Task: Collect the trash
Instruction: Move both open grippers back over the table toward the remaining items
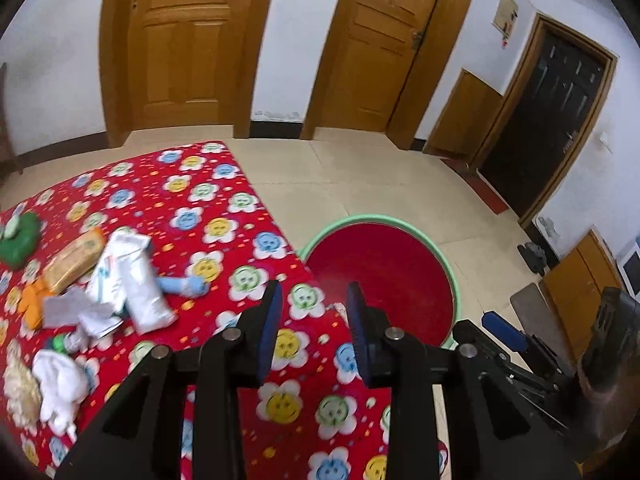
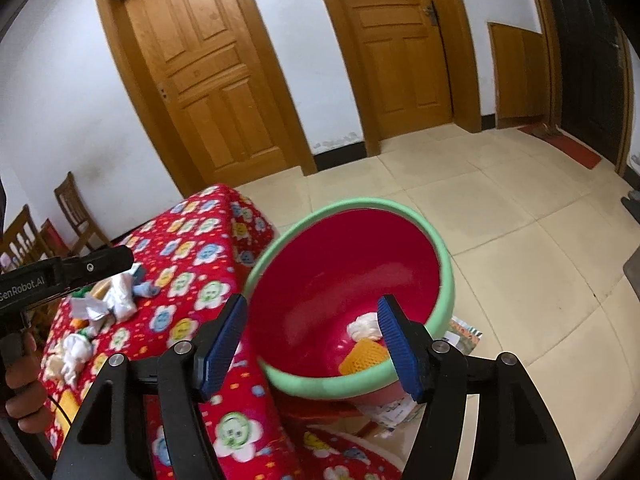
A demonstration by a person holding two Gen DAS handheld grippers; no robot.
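Two claws are in your hands, and neither is pinching anything. Your left claw (image 1: 314, 312) has its blue pads spread a modest way apart with only air between them; it hangs over the near right corner of the worktop (image 1: 240, 208), which is draped in a red cloth printed with smiling flowers. Your right claw (image 2: 312, 344) is spread wider, its pads also bare, and it sits just above the near rim of the basin (image 2: 444, 280), a red tub with a pale green rim that stands on the floor tight against the worktop's corner.

Directly ahead of the right claw, inside the basin near its closest wall, lie a crumpled white tissue (image 2: 364, 326) and an orange mesh piece (image 2: 366, 354), touching each other.

Left of the left claw, on the cloth, the remaining trash sits in a loose heap: a white toothpaste tube (image 1: 144, 296) lying across a silver wrapper (image 1: 108, 280), with crumpled paper (image 1: 86, 314) at their near end and a tan packet (image 1: 74, 260) behind them. A small blue item (image 1: 186, 285) lies just right of the tube. Nearer you and further left is a white wad (image 1: 60, 384). Beyond the heap, at the far left edge, rests a green object (image 1: 20, 236).

Past the worktop and basin, pale floor tiles (image 2: 500, 184) run to a white wall with two wooden doors (image 2: 212, 80).
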